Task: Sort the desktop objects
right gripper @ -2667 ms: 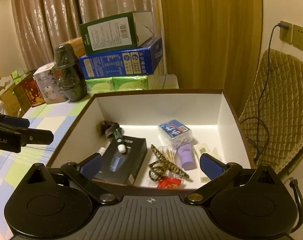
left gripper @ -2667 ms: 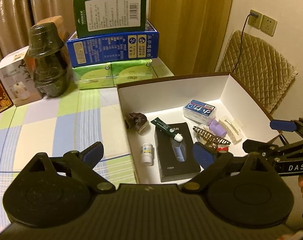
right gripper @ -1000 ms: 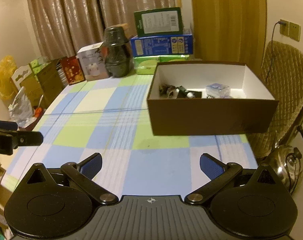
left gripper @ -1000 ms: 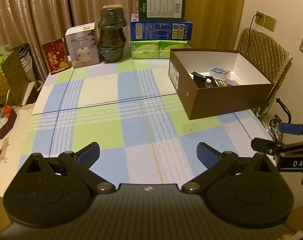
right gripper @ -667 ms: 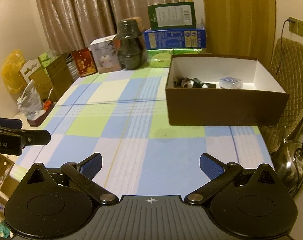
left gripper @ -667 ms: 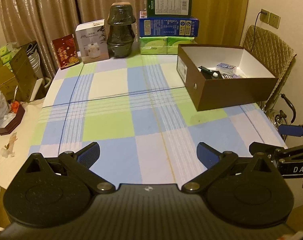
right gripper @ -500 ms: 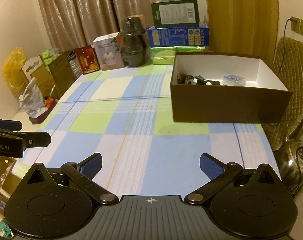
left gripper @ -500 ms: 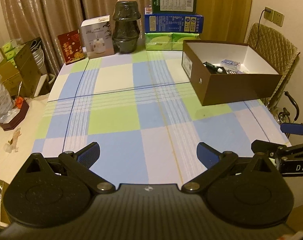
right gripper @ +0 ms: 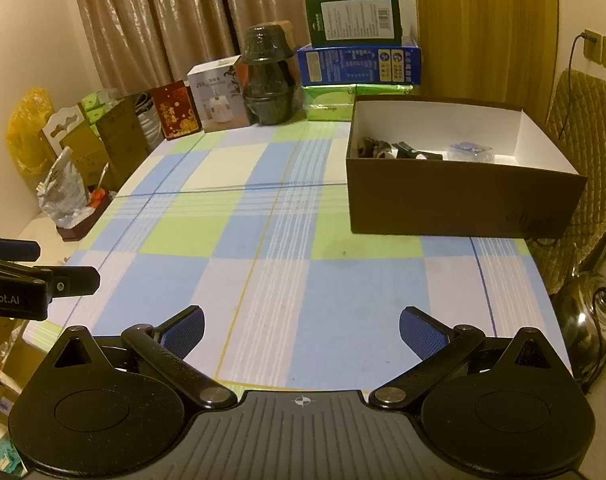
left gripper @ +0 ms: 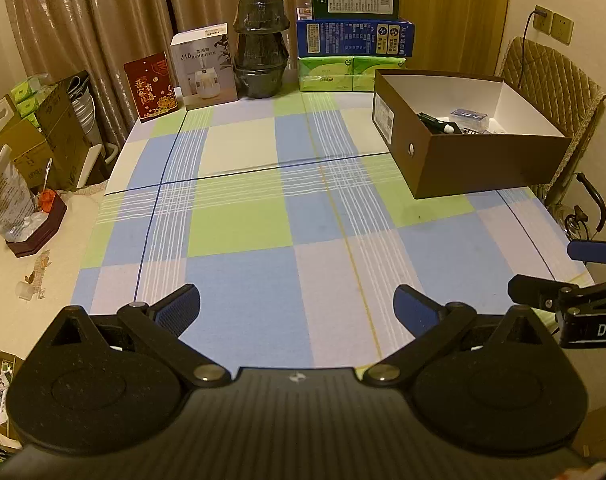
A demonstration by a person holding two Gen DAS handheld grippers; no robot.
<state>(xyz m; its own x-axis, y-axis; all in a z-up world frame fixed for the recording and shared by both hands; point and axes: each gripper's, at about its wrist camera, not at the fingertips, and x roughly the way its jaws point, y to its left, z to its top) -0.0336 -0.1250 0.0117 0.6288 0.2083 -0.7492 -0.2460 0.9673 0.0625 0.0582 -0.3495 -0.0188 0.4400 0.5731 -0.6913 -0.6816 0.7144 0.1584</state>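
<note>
Left wrist view: the left gripper (left gripper: 297, 306) hovers over the near edge of the table (left gripper: 239, 224), fingers (left gripper: 179, 306) spread wide and holding nothing. The brown box (left gripper: 483, 164) stands at the table's far right; a dark tube (left gripper: 435, 123) and a small blue-labelled case (left gripper: 469, 116) lie inside it. The right gripper (left gripper: 551, 272) enters at the right edge.

Right wrist view: the right gripper (right gripper: 301, 330) is likewise held wide and empty above the near edge. The box sits ahead to the right, with small dark items (right gripper: 377, 148) against its left inner wall. The left gripper appears at the left edge.
</note>
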